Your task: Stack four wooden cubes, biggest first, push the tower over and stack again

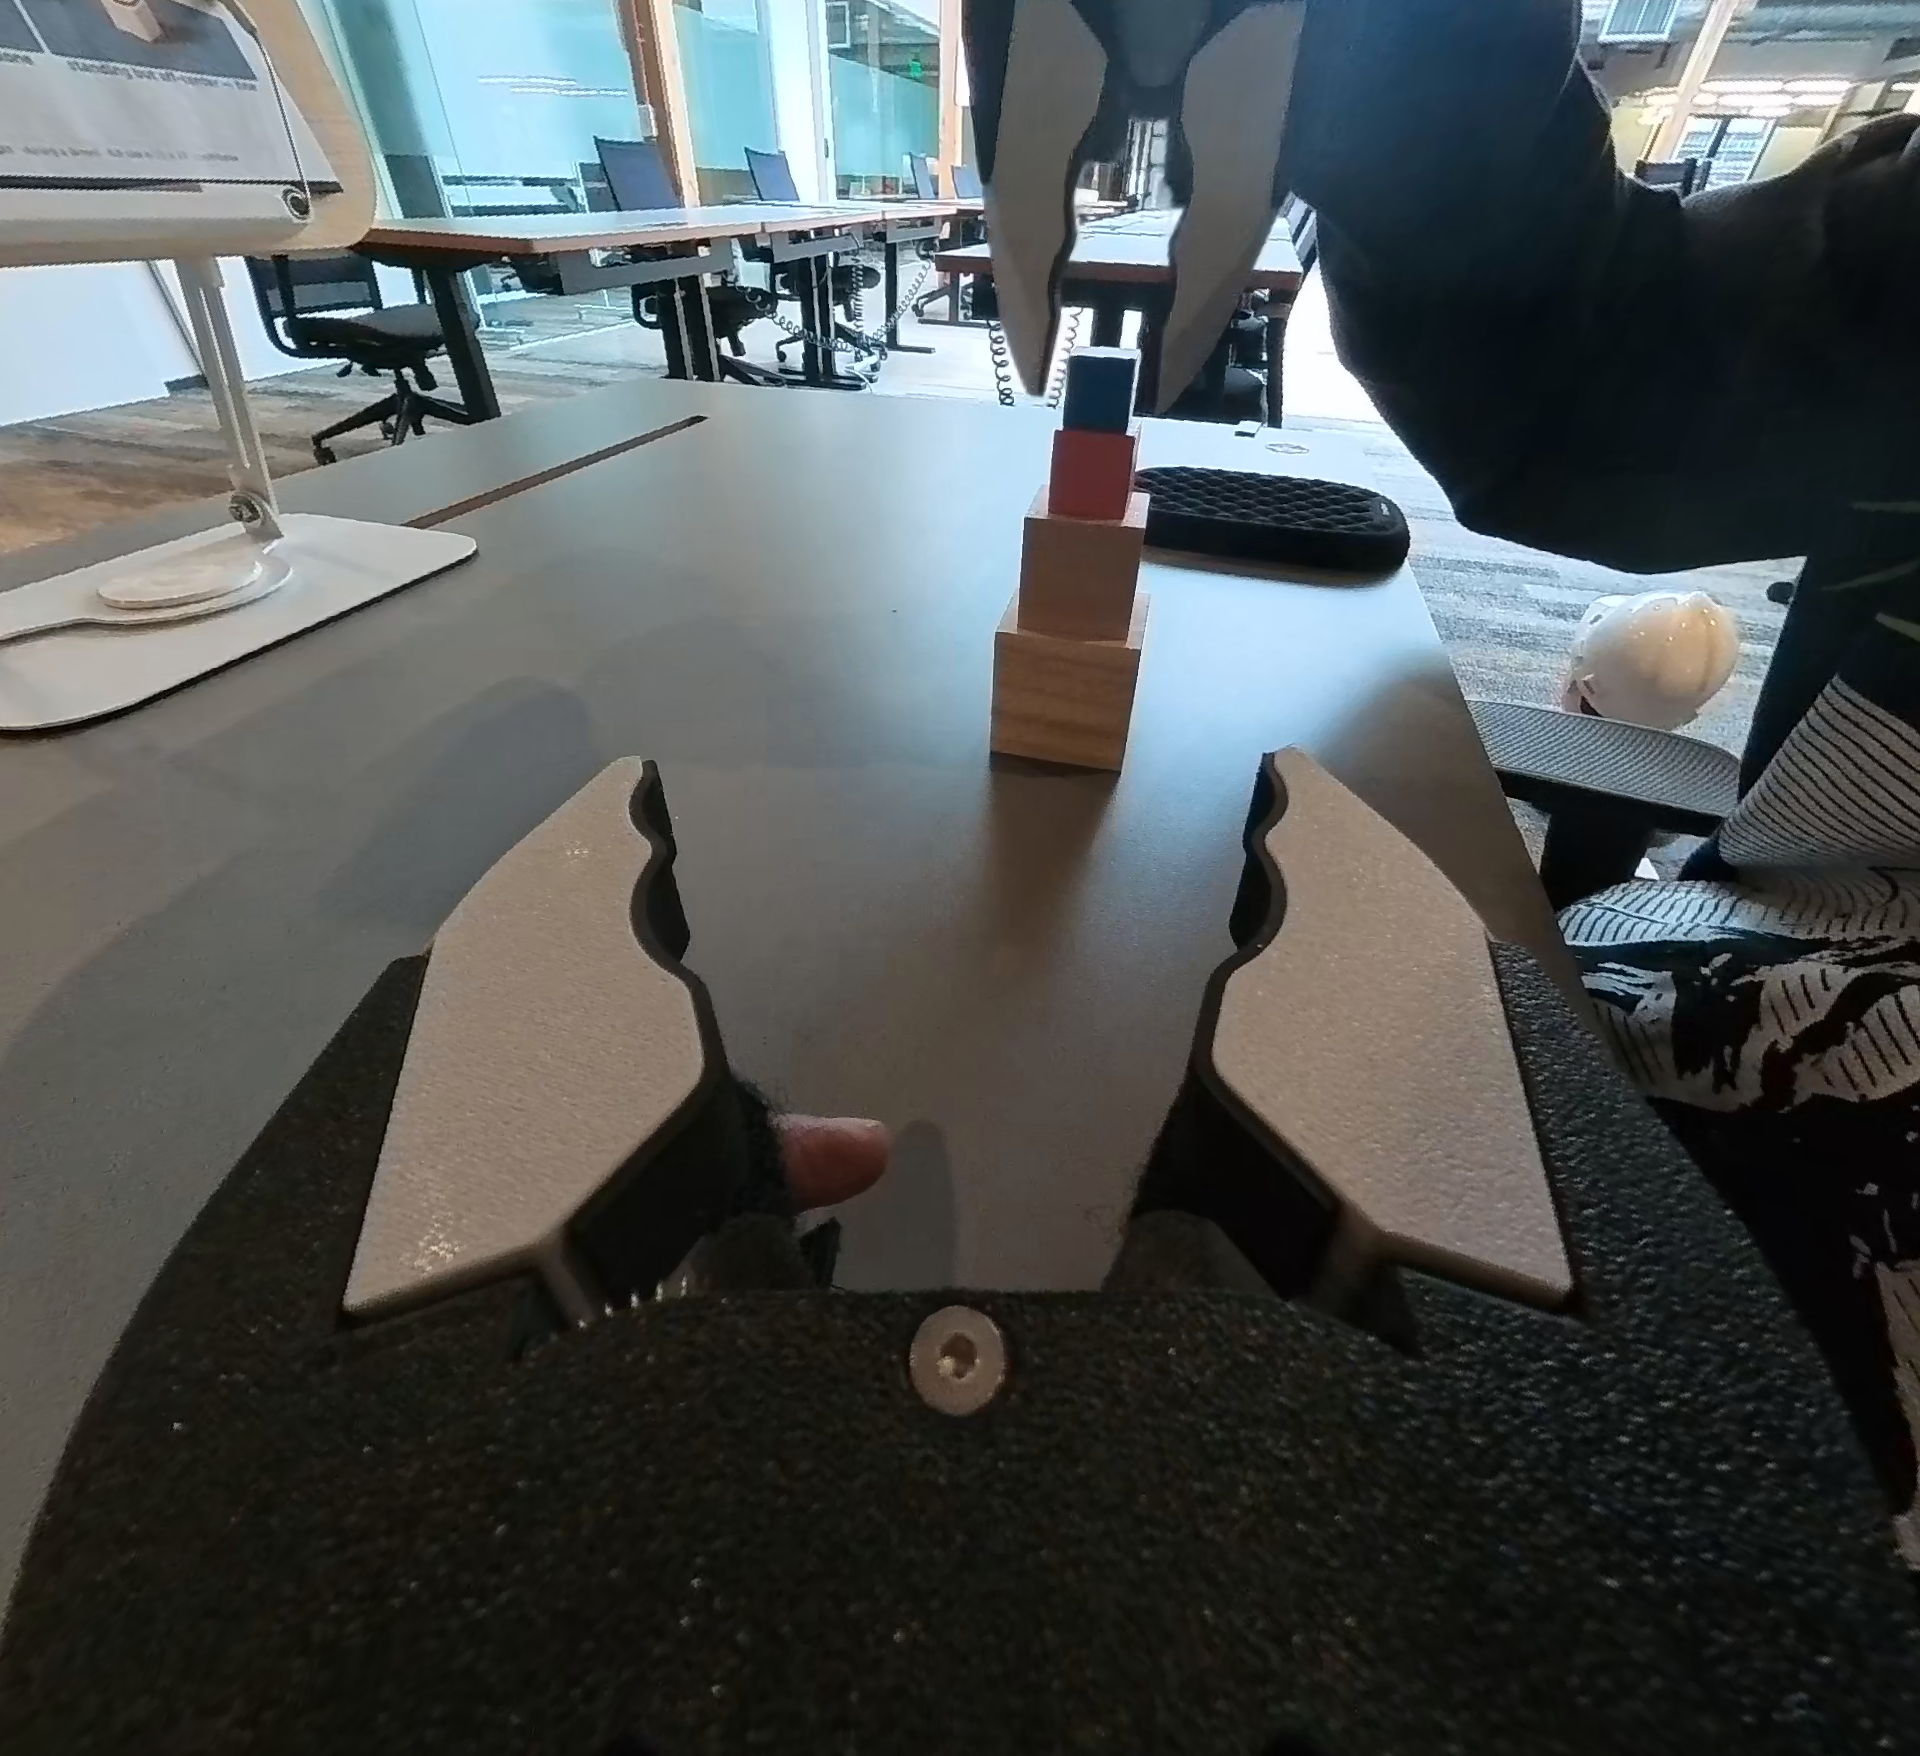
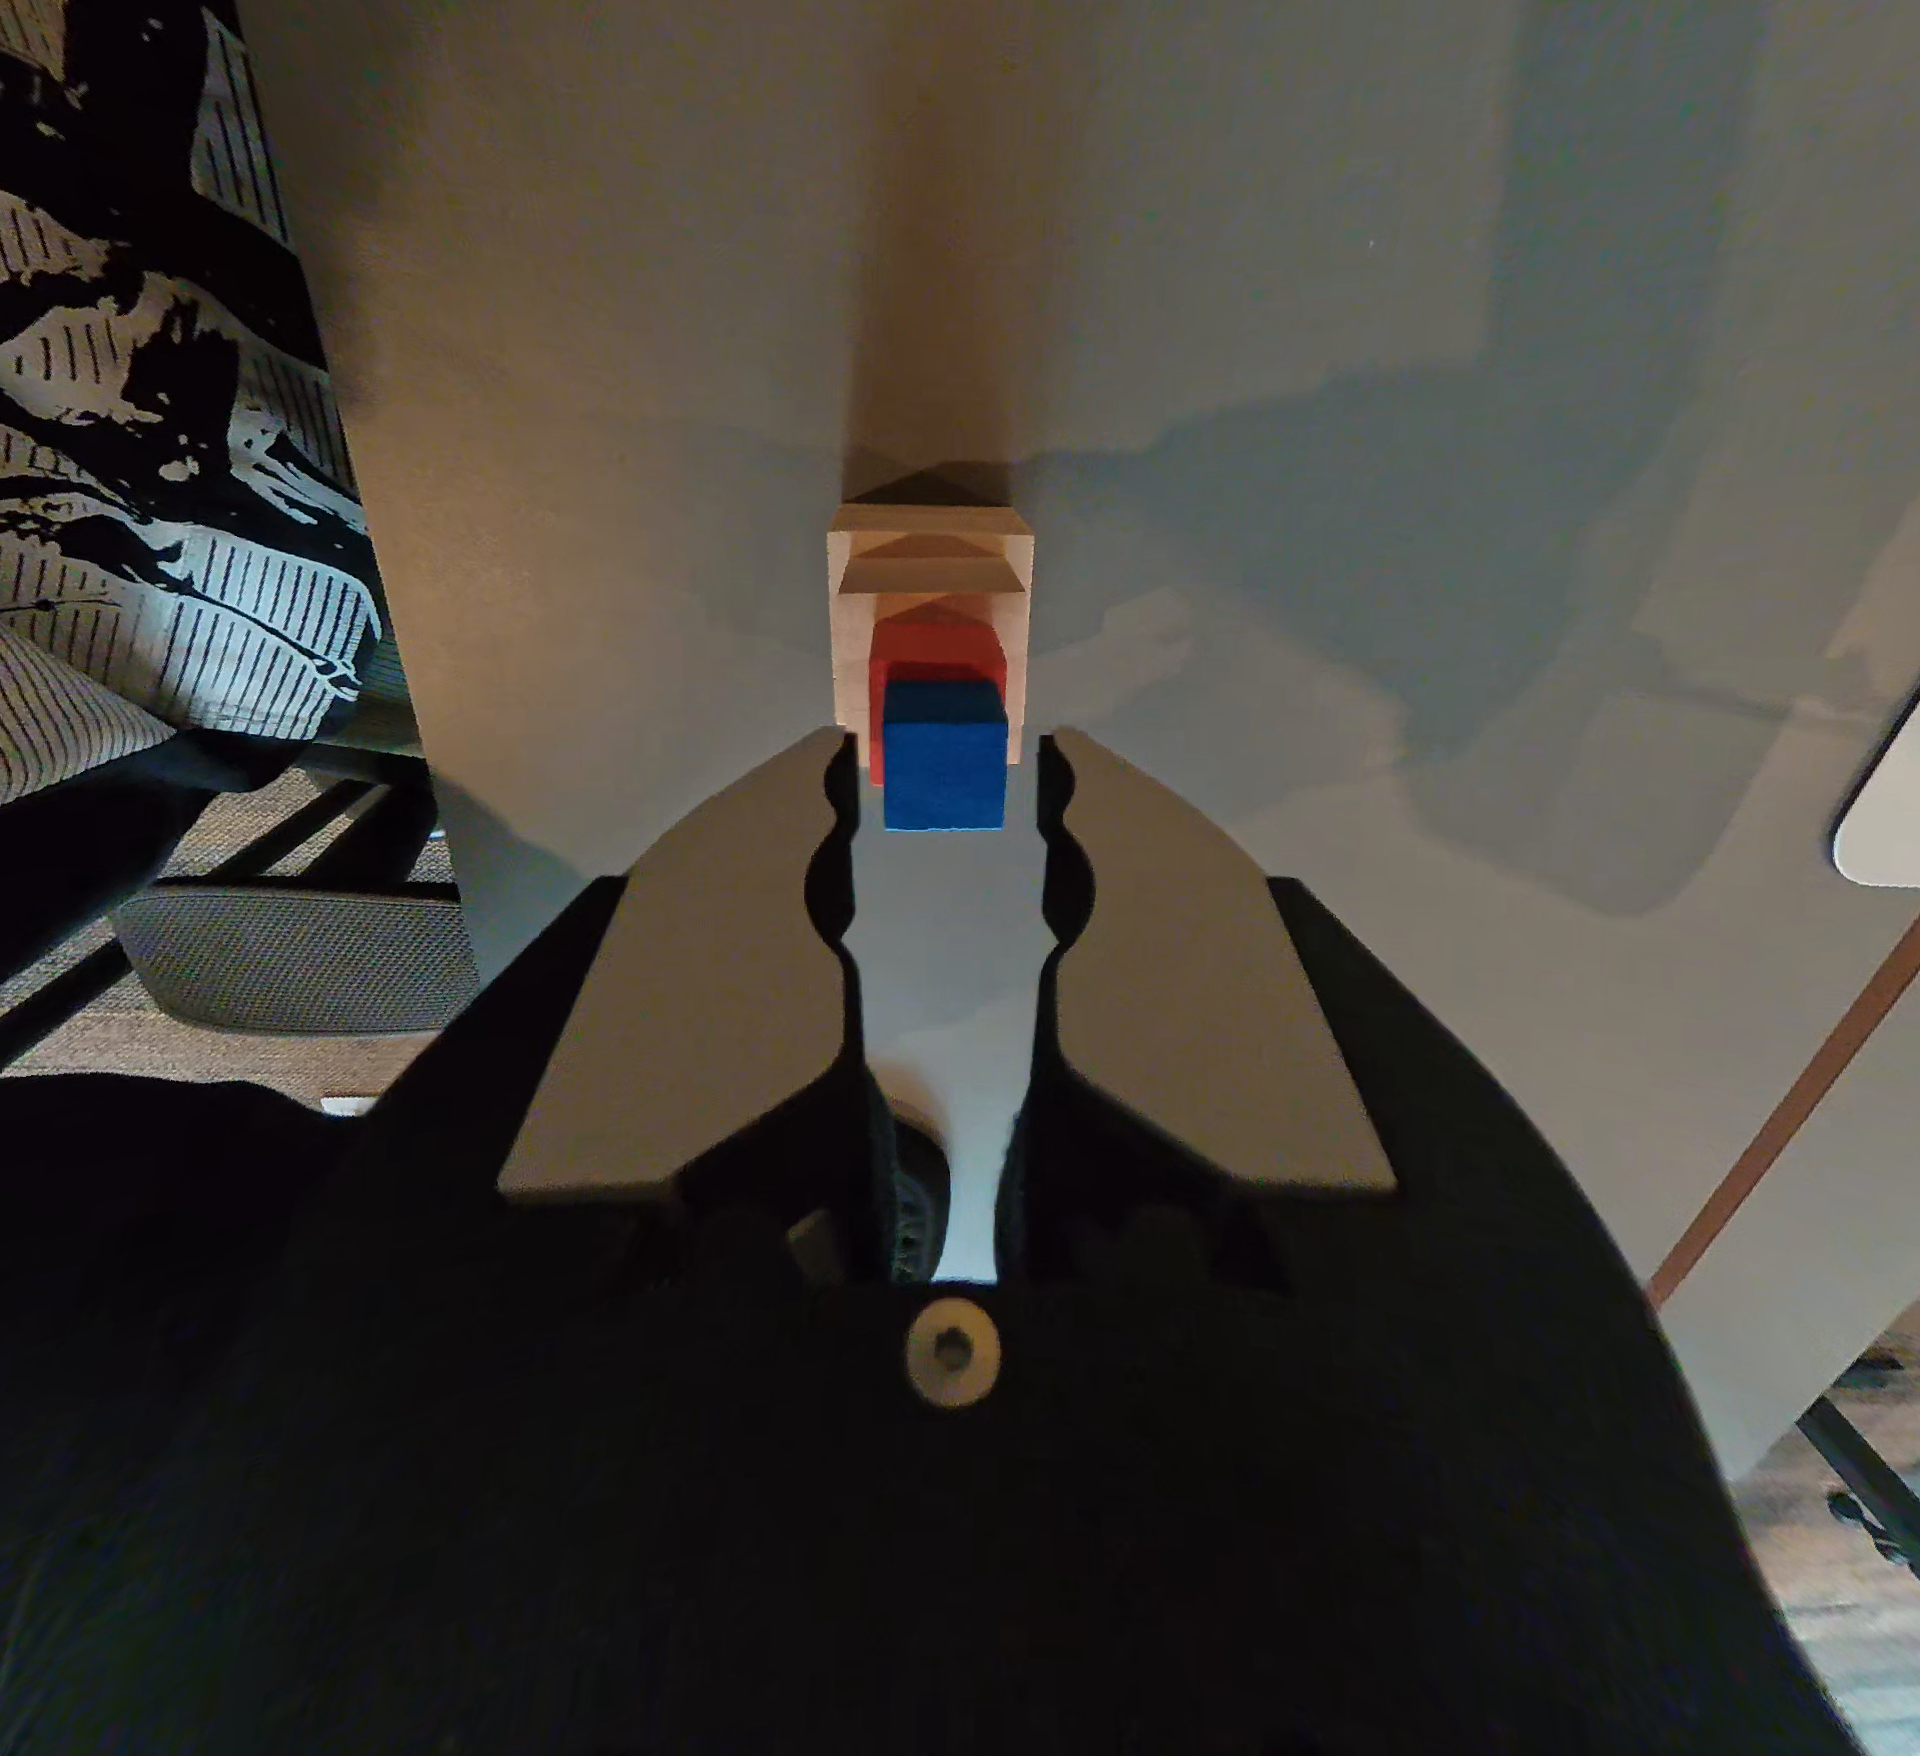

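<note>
A tower of cubes stands on the grey table (image 1: 727, 646): a large plain wooden cube (image 1: 1062, 694) at the bottom, a smaller plain one (image 1: 1081, 576) on it, then a red cube (image 1: 1091, 474), and a small blue cube (image 1: 1101, 393) on top. My right gripper (image 1: 1103, 397) hangs point-down over the tower, open, its tips on either side of the blue cube with gaps. In the right wrist view the blue cube (image 2: 943, 756) sits just beyond the open tips of the right gripper (image 2: 945, 740), with the red cube (image 2: 930, 652) under it. My left gripper (image 1: 961, 771) is open and empty, low over the table in front of the tower.
A white tablet stand (image 1: 208, 584) with a screen stands at the left of the table. A black honeycomb pad (image 1: 1273, 509) lies behind the tower. The table's right edge is close to the tower; a grey chair (image 1: 1600, 761) and a person's patterned clothing (image 1: 1766, 958) are beyond it.
</note>
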`<state>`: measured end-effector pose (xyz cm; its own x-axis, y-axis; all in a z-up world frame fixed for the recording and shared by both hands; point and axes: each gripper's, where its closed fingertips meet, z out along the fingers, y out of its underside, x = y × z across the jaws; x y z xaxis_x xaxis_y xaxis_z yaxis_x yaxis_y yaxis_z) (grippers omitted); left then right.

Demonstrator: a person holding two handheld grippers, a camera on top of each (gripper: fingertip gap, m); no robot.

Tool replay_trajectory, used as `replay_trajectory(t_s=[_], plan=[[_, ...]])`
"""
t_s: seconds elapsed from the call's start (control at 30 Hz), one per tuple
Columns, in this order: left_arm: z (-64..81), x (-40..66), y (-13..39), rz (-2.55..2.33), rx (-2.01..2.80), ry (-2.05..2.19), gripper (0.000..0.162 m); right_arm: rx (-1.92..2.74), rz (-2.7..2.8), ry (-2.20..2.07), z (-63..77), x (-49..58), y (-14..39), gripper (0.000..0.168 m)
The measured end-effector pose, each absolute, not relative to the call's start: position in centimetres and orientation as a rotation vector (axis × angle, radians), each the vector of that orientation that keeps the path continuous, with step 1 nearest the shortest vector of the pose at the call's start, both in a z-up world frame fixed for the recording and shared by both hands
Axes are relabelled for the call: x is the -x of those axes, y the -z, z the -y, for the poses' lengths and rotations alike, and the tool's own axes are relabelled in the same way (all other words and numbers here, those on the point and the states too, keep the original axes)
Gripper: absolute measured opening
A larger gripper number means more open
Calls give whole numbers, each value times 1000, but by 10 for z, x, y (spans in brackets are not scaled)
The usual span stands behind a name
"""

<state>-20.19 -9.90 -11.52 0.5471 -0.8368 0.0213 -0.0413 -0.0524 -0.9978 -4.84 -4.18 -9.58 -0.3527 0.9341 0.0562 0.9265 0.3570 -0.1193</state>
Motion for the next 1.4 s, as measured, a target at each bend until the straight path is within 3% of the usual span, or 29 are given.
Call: replay_trajectory(t_s=[0.4, 0.73, 0.87, 1.13, 1.4], plan=[[103, 198, 117, -829, 1492, 774, 106, 1704, 2272, -201, 38, 40, 69, 86], [104, 197, 118, -845, 1490, 767, 106, 1730, 1918, -489, 27, -9, 95, 96], [104, 196, 118, -852, 1491, 762, 105, 1635, 2052, -565, 44, -25, 128, 83], [104, 197, 118, -844, 1492, 766, 105, 1252, 2321, -617, 60, -28, 147, 13], [103, 198, 117, -832, 1492, 777, 105, 996, 2447, -633, 69, -18, 137, 0]])
